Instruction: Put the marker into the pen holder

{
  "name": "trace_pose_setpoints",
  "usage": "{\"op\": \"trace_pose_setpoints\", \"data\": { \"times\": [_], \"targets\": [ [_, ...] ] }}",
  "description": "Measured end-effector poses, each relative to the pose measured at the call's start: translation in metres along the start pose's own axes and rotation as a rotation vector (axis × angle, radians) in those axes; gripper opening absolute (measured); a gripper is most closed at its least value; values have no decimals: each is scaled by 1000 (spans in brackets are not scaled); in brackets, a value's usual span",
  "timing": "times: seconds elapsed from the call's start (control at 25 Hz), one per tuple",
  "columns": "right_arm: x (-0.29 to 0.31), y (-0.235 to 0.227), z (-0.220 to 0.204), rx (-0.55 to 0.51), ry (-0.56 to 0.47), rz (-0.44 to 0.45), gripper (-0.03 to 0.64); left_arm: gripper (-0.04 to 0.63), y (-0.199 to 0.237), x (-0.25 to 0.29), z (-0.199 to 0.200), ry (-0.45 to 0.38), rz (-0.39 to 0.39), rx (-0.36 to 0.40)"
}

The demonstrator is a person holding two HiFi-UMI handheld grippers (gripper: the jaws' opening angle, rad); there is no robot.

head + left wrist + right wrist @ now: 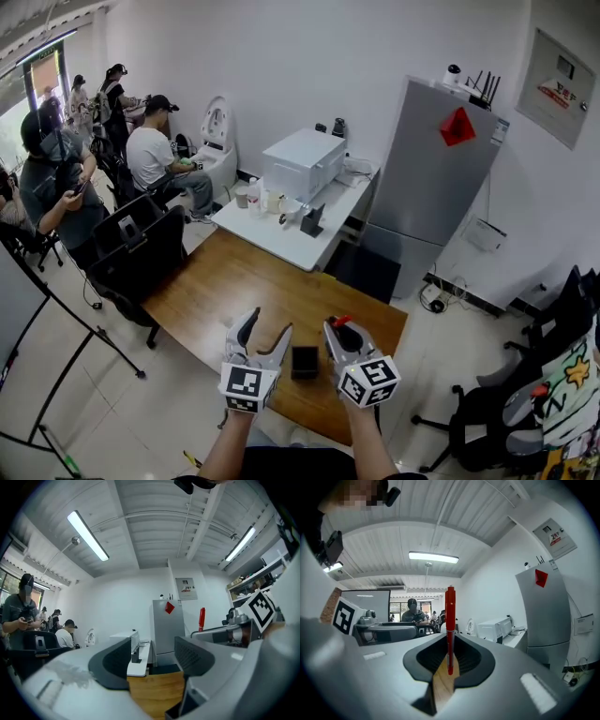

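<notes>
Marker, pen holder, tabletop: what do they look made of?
Marker: smooth red plastic, going by its even colour and slight sheen.
Pen holder: matte black, probably plastic; too small to be sure.
Tabletop: wood or wood-look laminate, warm brown with faint grain and a smooth finish.

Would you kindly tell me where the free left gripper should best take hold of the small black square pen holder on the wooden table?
Probably across two opposite flat outer walls of the small black square pen holder, coming level from its left, where the open left gripper is. It stands upright, and its top should stay free for the red marker.
</notes>
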State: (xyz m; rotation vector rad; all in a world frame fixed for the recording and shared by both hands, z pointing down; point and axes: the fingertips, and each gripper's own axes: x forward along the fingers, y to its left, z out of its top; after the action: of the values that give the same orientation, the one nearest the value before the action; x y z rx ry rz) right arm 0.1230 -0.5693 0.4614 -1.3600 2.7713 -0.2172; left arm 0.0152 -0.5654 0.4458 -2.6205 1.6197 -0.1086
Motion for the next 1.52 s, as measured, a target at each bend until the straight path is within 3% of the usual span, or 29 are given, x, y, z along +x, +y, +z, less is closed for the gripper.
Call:
{"op": "trace_pose_setpoints", "data": {
  "times": [0.28, 0.44, 0.96, 1.52],
  "targets": [
    [27, -13, 19, -27, -14, 31, 49, 288, 21, 33, 1, 9, -9, -11],
    [38, -29, 5, -17, 9, 3, 49, 288, 23, 45, -4, 30, -36, -9],
    [62, -47, -207, 109, 372, -27, 49, 288, 65, 54, -35, 82, -42, -25],
    [47, -45, -277, 102, 476, -107, 49, 288, 71, 55, -37, 77, -79, -48]
  ]
}}
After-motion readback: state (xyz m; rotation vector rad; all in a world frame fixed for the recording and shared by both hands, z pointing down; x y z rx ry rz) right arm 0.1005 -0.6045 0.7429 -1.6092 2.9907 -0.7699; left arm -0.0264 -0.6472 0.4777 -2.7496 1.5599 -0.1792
